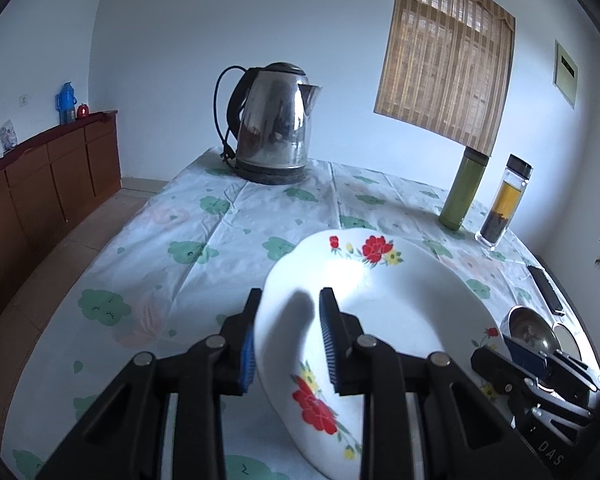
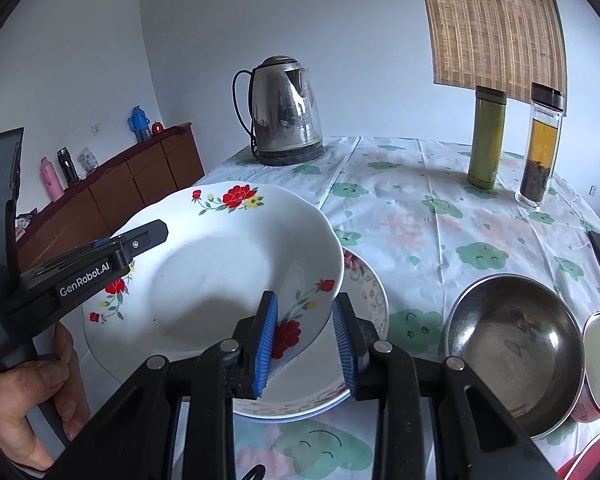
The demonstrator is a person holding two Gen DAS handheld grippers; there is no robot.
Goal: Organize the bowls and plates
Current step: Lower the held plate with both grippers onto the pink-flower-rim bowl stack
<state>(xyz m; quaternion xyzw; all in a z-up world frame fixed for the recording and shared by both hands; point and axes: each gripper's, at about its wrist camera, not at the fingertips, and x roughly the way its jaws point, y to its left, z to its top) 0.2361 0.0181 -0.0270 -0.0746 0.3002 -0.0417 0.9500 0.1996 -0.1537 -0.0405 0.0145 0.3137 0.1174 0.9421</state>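
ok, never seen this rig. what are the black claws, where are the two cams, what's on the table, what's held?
No robot: a person holds a two-finger gripper in each hand, with a fisheye camera on each looking along its fingers. The left gripper and right gripper grip opposite rims of the flowered white plate, holding it above a patterned plate. On the tablecloth also stand a kettle, a steel bowl, a green flask and a tea bottle.

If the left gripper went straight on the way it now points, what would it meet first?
Only the plate it already grips with the left gripper. Beyond its far rim comes the tablecloth, probably well short of the kettle, though fisheye depth is unclear.
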